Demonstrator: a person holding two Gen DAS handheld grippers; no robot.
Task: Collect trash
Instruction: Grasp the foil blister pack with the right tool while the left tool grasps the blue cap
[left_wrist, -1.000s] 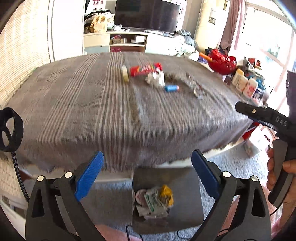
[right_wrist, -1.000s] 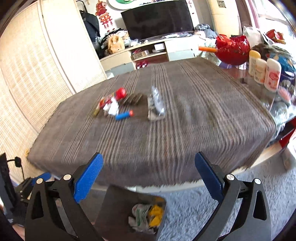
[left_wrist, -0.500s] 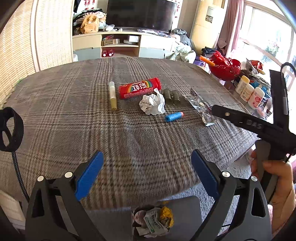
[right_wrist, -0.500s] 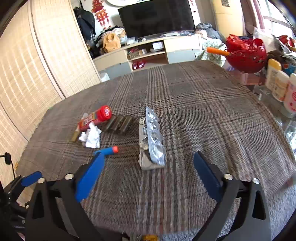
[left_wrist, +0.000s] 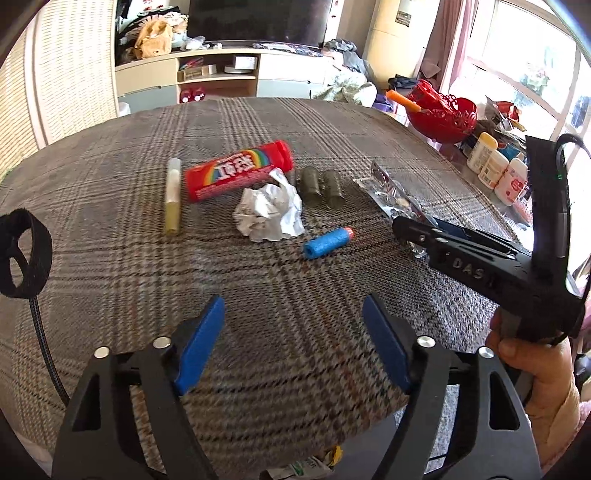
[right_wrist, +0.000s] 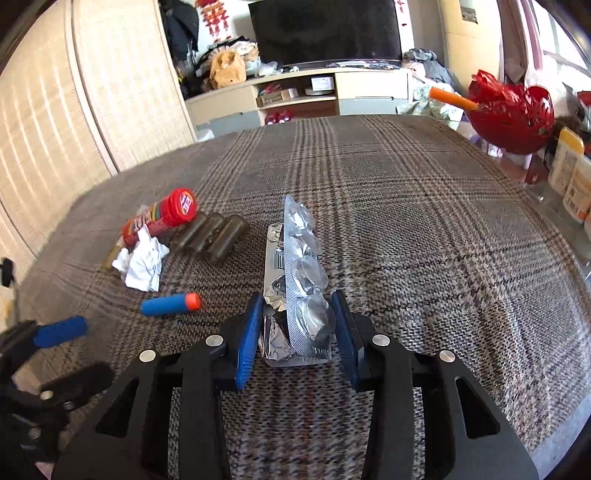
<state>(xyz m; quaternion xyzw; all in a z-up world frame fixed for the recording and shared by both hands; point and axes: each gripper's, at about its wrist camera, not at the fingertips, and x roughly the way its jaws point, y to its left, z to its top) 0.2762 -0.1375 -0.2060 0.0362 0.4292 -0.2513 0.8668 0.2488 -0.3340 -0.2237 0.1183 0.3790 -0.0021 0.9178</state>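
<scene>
Six items remaining on tablecloth; right gripper jaws narrowing around blister pack at lower centre, contact unclear; left gripper narrowing, holding nothing.

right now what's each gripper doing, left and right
Left gripper: open, jaws just been closing, nothing between them.
Right gripper: jaws just been closing around the blister pack; whether the pads press it cannot be told.

a home living room: television on a low cabinet, checked tablecloth.
</scene>
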